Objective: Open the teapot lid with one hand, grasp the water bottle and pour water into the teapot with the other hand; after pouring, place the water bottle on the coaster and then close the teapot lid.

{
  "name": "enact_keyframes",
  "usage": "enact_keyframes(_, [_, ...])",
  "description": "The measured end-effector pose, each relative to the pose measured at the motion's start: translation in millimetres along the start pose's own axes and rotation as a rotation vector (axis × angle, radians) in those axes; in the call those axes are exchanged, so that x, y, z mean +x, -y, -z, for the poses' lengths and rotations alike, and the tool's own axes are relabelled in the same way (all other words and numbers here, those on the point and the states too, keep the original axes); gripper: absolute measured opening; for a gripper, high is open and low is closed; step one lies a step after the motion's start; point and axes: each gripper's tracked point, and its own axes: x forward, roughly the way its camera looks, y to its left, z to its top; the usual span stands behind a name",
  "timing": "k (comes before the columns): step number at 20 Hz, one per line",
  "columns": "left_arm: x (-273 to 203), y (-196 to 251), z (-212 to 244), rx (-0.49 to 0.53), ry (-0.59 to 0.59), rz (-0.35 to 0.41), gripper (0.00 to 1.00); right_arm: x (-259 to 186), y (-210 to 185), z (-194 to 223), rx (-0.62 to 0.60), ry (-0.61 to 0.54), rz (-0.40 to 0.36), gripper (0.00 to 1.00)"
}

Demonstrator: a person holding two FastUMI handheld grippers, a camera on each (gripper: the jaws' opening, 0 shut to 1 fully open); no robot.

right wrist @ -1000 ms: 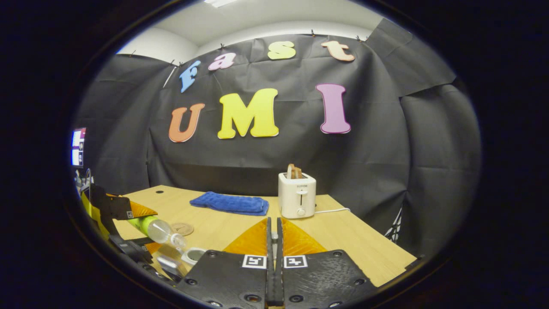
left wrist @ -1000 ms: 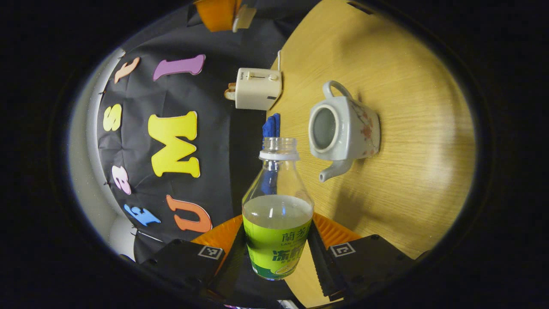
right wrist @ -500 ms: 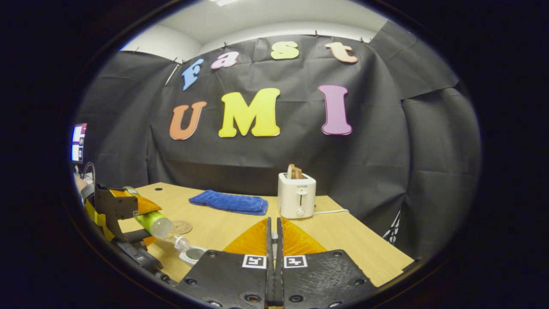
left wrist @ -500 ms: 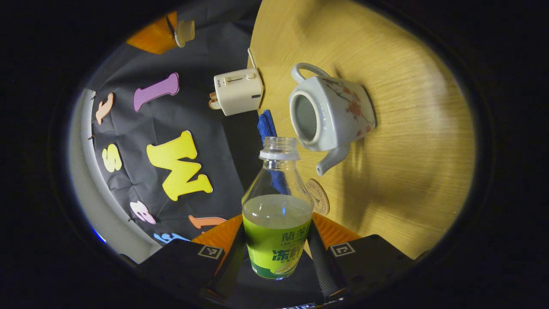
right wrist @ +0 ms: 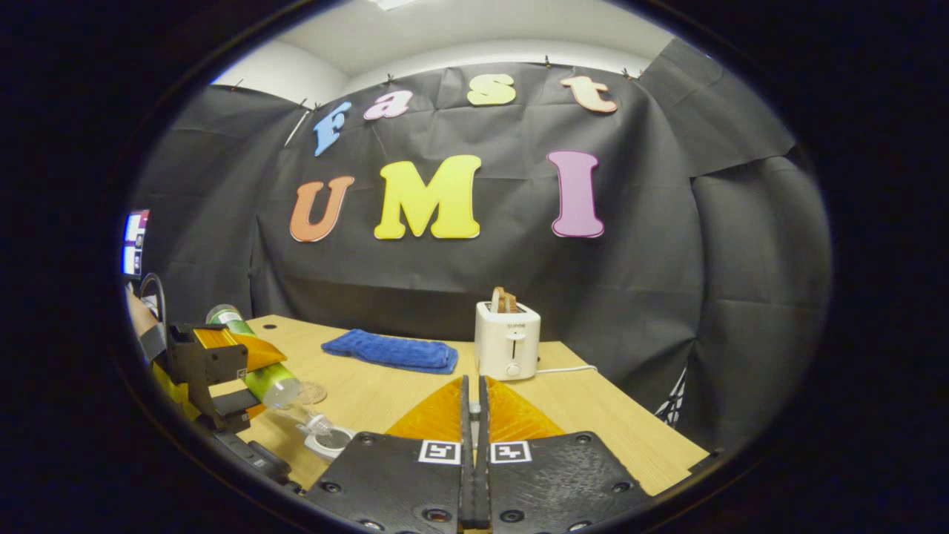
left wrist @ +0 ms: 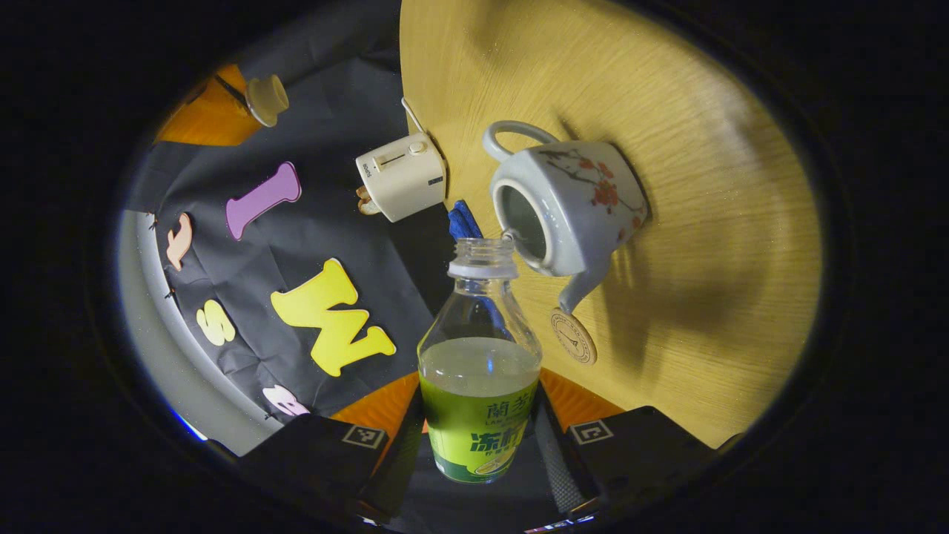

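The left tool (left wrist: 480, 445) is gripping the water bottle (left wrist: 480, 356) tilted, its open neck pointing at the open mouth of the teapot (left wrist: 567, 204) on the bench (left wrist: 704, 222), while the right tool (right wrist: 472, 475) is pinching the lid (left wrist: 267, 96) aside.

- We have tipped the water bottle (left wrist: 480, 356) steeper; its mouth now sits at the teapot (left wrist: 567, 204) opening rim.
- Coaster (left wrist: 573, 336), beside the teapot spout, has come into sight.
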Motion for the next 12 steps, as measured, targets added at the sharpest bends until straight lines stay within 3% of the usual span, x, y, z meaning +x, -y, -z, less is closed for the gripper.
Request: enact_keyframes(12, [-3,-35,10,0.18,-0.04,-0.068,0.75,-1,3,-3,-0.01,0.006,0.001,0.0])
